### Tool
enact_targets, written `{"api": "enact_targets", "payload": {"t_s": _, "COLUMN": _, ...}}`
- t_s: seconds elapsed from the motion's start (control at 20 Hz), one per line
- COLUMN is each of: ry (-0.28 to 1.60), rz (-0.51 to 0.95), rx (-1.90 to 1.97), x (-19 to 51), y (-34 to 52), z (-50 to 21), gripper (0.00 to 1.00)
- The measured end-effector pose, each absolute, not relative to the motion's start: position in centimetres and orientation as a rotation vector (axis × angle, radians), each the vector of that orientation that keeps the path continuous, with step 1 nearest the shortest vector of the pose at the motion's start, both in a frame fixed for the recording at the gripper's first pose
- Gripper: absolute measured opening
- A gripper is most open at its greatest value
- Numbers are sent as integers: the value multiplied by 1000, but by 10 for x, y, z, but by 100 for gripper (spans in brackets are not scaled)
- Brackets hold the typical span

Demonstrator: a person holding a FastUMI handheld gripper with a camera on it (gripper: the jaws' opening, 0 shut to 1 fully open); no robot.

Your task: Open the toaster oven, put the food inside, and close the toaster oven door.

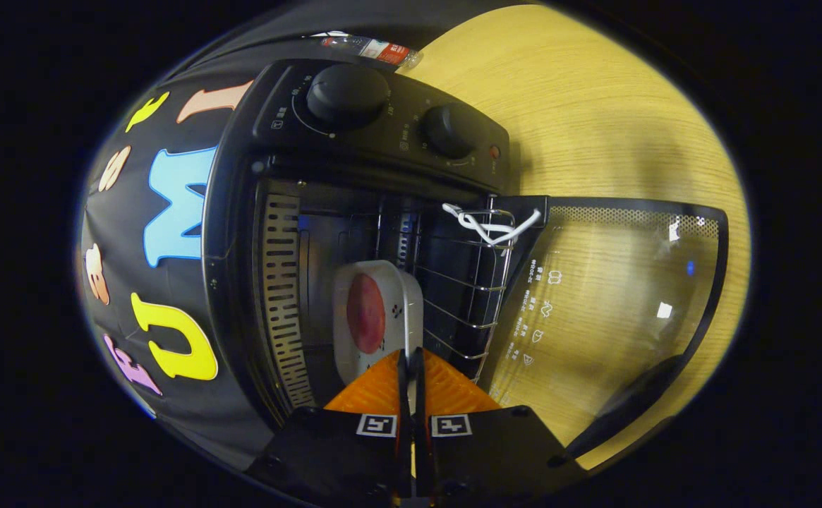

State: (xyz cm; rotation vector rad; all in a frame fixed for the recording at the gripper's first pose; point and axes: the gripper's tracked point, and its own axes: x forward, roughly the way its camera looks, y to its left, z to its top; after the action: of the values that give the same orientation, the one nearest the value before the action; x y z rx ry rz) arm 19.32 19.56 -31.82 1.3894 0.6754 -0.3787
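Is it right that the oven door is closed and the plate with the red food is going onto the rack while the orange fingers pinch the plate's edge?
Not quite: the oven door is open, swung out wide. The gripper view shows it. The rest holds: the plate with red food is at the wire rack, and the gripper pinches its edge.

Plastic bottle [372,48] lying on wooden table [594,106], beside black cloth wall [171,395].

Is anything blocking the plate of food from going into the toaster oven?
Nothing visible does. The door is swung fully open, and the plate, pinched at its rim by the gripper, already sits on the wire rack inside the toaster oven.
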Motion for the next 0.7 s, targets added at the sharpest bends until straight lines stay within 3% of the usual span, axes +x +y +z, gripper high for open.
{"api": "enact_targets", "payload": {"t_s": 0.25, "ry": 668, "rz": -322, "rx": 1361, "x": 192, "y": 201, "z": -308, "gripper": 17}}
{"api": "enact_targets", "payload": {"t_s": 0.5, "ry": 694, "rz": -237, "rx": 1319, "x": 181, "y": 208, "z": -290, "gripper": 93}}
{"api": "enact_targets", "payload": {"t_s": 0.7, "ry": 777, "rz": -174, "rx": 1197, "x": 152, "y": 213, "z": -283, "gripper": 97}}
